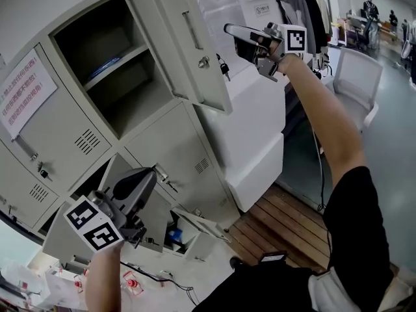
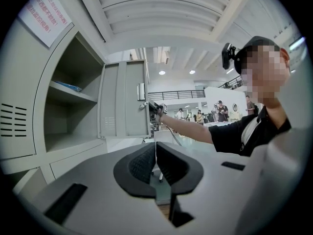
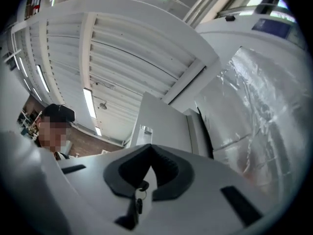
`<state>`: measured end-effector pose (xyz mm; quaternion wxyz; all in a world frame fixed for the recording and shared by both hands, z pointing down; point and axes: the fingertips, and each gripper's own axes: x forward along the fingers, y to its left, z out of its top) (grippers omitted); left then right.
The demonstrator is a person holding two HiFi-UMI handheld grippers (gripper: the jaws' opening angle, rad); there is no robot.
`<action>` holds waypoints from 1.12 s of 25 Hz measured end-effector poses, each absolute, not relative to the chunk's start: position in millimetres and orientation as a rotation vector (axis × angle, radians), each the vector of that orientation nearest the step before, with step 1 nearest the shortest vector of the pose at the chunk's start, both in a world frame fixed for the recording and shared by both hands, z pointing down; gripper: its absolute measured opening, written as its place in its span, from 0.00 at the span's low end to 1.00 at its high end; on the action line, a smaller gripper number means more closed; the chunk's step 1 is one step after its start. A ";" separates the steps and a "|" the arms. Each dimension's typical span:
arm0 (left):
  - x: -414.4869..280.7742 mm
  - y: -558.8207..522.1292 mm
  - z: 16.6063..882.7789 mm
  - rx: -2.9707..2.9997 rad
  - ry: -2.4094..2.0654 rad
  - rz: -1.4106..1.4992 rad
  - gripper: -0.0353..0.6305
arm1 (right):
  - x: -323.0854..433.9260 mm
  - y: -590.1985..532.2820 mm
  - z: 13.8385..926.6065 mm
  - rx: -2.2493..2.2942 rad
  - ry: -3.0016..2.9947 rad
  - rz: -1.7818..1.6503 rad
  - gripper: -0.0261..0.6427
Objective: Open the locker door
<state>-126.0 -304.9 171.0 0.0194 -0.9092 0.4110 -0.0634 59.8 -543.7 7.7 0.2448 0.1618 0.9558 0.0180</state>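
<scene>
The grey upper locker door (image 1: 195, 41) stands swung open, and its compartment (image 1: 110, 77) with a shelf shows behind it. A bunch of keys (image 1: 223, 68) hangs from the lock on the door's free edge. My right gripper (image 1: 229, 30) is raised beside that edge, just right of it, jaws shut with nothing between them. In the right gripper view the gripper (image 3: 150, 148) points up at the door (image 3: 161, 124), with the keys (image 3: 140, 192) dangling just below its tips. My left gripper (image 1: 151, 174) is held low in front of the lower lockers, shut and empty (image 2: 155, 148).
A paper notice (image 1: 26, 90) is stuck on the closed locker to the left. A lower locker door (image 1: 201, 223) hangs open near the floor. A white plastic-wrapped block (image 1: 253, 129) stands right of the lockers, a white chair (image 1: 357, 77) beyond it. People stand in the far background.
</scene>
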 end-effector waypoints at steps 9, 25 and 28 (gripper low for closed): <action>-133.6 -313.9 174.9 -2.793 1.316 -0.115 0.08 | 67.6 -524.3 21.2 -0.159 2.723 0.358 0.05; -135.9 -296.4 195.0 -2.478 1.436 -0.111 0.08 | 38.6 -343.9 95.3 -0.254 2.673 0.739 0.05; -122.6 -282.7 209.2 -2.421 1.431 -0.116 0.08 | 30.7 -319.0 125.9 -0.223 2.664 0.738 0.05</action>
